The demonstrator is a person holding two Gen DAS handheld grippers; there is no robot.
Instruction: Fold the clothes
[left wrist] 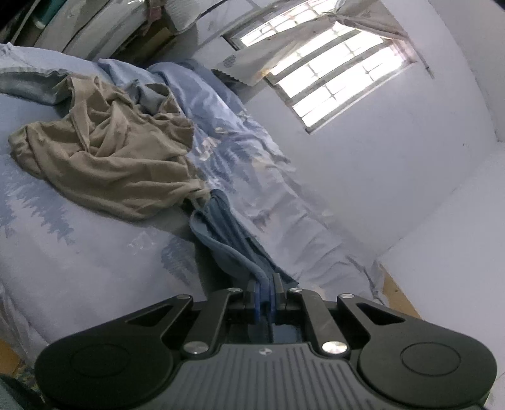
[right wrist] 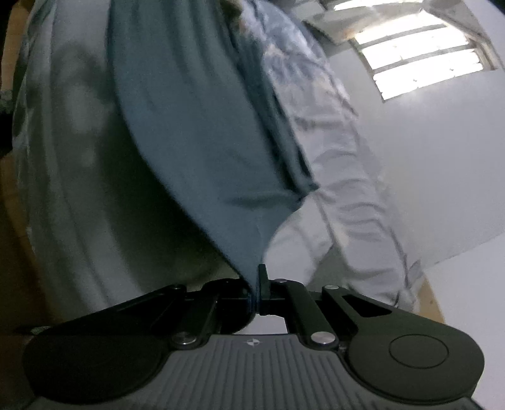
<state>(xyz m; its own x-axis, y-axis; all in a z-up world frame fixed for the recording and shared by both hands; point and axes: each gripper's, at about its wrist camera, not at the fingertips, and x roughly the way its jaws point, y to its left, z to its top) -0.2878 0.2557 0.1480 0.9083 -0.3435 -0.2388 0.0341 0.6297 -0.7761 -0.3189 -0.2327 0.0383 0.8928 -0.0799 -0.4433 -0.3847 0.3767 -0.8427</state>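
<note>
A blue garment (left wrist: pixel 217 233) stretches across the bed from my left gripper (left wrist: pixel 264 284), which is shut on a bunched edge of it. In the right wrist view the same blue garment (right wrist: pixel 189 126) hangs taut and wide, narrowing to a corner pinched in my right gripper (right wrist: pixel 257 277), which is shut on it. A crumpled tan garment (left wrist: pixel 110 157) lies in a heap further back on the bed, its near end touching the blue one.
The bed (left wrist: pixel 79 252) has a pale blue sheet with a tree print, and a rumpled blue quilt (left wrist: pixel 202 91) lies at its far end. A white wall (left wrist: pixel 378 176) with a barred window (left wrist: pixel 328 79) runs along the bed's right side. Stacked bedding (left wrist: pixel 94 25) stands behind.
</note>
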